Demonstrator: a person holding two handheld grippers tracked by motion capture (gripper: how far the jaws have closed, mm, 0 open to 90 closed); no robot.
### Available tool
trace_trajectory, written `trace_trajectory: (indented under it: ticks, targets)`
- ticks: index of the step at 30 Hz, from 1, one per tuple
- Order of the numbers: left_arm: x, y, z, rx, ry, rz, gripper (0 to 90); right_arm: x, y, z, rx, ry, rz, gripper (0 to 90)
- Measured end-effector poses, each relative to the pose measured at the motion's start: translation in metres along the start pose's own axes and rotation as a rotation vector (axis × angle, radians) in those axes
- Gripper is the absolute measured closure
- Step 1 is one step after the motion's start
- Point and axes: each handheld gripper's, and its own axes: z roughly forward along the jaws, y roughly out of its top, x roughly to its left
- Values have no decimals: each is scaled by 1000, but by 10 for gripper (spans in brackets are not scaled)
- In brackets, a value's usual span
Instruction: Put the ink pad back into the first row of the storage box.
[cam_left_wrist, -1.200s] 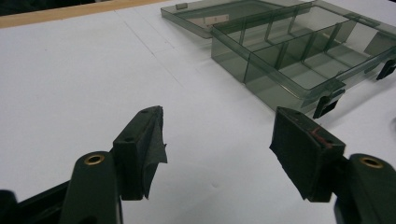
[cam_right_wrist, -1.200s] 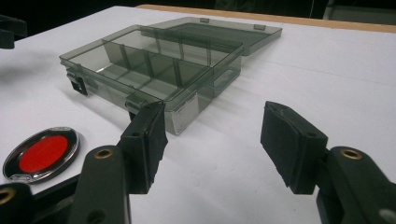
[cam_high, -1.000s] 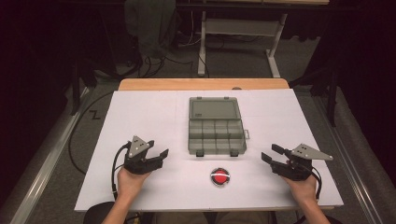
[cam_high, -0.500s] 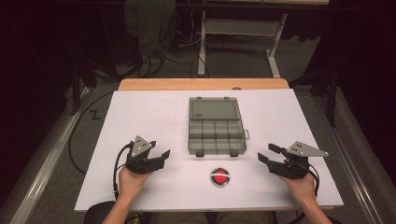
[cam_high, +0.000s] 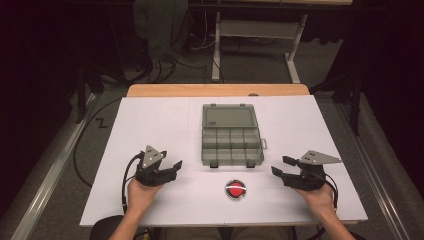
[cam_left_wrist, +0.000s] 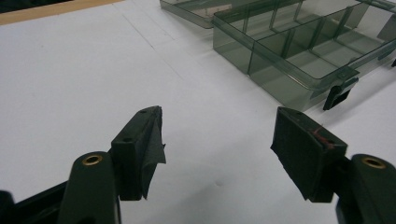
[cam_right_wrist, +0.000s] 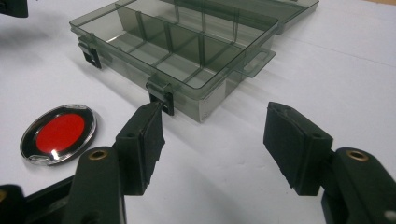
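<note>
The organizer box (cam_right_wrist: 187, 51) is smoky clear glossy plastic; the bench (cam_high: 150, 120) cover looks matt white; the red disc (cam_right_wrist: 58, 133) shines.

The high view looked from above the person's side, forward and down on the whole white table (cam_high: 150, 130), with the floor and a desk frame behind it. The left gripper view sat low and close over the table, looking along its own jaws toward the near left corner of the open grey box (cam_left_wrist: 299, 60). The right gripper view was equally low and faced the box's (cam_right_wrist: 187, 51) near right corner, with the red button (cam_right_wrist: 58, 133) at its left. All three views shared the box.
</note>
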Motion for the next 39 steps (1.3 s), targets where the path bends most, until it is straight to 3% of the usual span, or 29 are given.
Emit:
trace_trajectory:
  ticks: [9, 23, 39]
  targets:
    - [1, 0, -5, -28, -3, -27, 322, 6, 9, 4, 80, 47, 7, 414]
    - [0, 0, -8, -53, -9, -24, 313, 20, 23, 17, 184, 99, -40, 446]
    - [-1, 0, -10, -73, -6, -19, 301, 42, 35, 37, 292, 174, -138, 440]
